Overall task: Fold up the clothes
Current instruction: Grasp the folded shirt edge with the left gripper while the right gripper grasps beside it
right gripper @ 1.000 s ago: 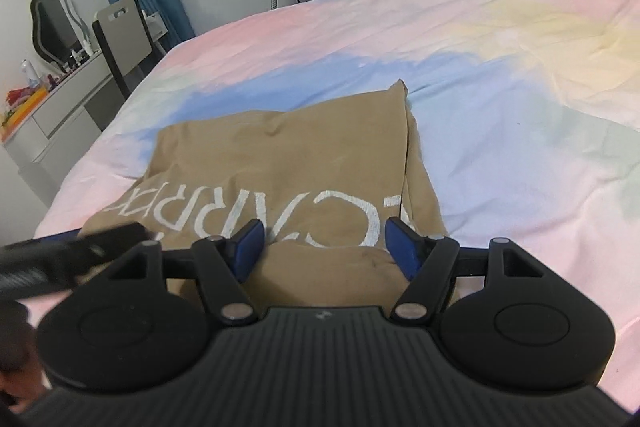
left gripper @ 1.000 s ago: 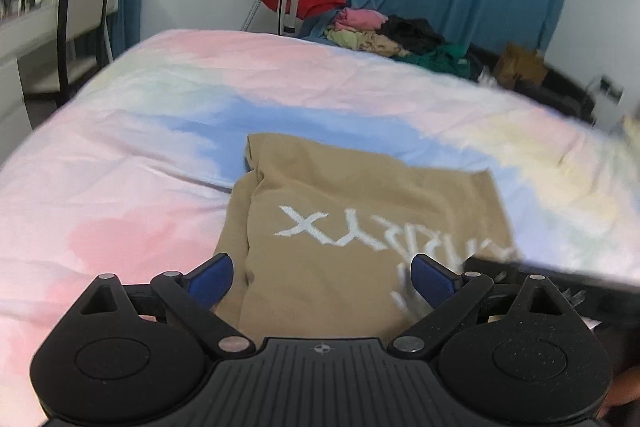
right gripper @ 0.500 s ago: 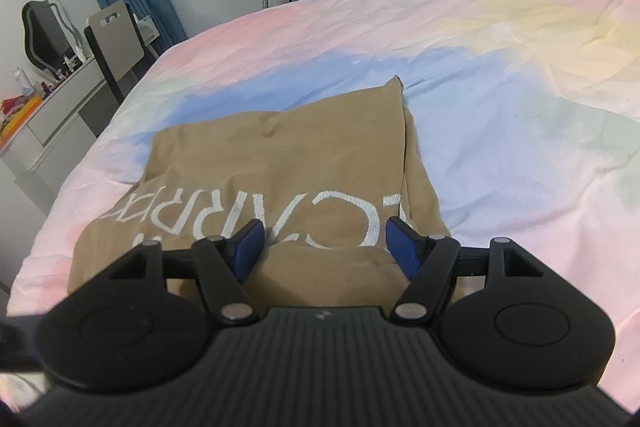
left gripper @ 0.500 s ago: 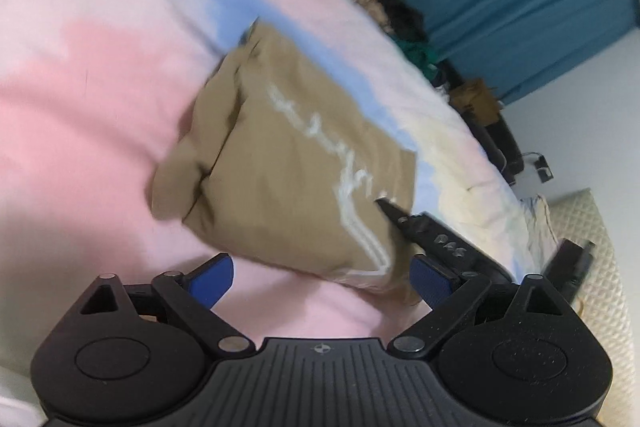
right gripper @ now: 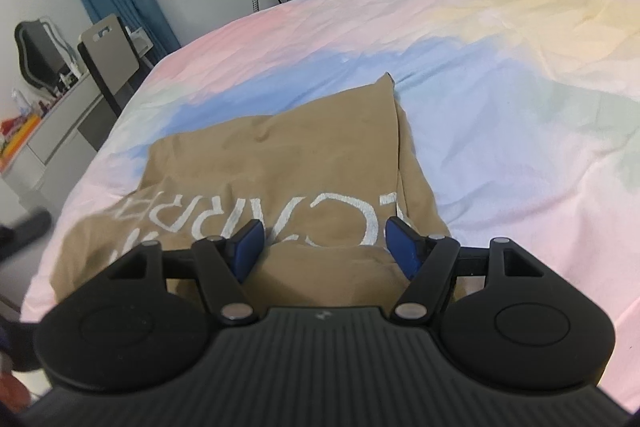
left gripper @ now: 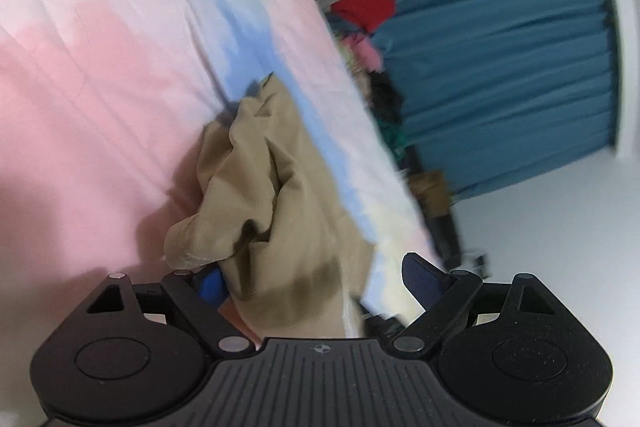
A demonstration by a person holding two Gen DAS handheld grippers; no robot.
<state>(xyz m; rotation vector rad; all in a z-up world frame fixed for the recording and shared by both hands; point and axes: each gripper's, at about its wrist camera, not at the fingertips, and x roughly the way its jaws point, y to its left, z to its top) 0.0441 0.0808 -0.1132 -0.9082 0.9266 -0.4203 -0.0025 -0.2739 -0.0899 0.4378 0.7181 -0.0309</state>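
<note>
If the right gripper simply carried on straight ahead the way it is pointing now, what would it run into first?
Most likely the tan garment: its near edge lies between the open fingers of the right gripper, with the bedsheet under it. Depth is hard to judge through the fisheye.
</note>
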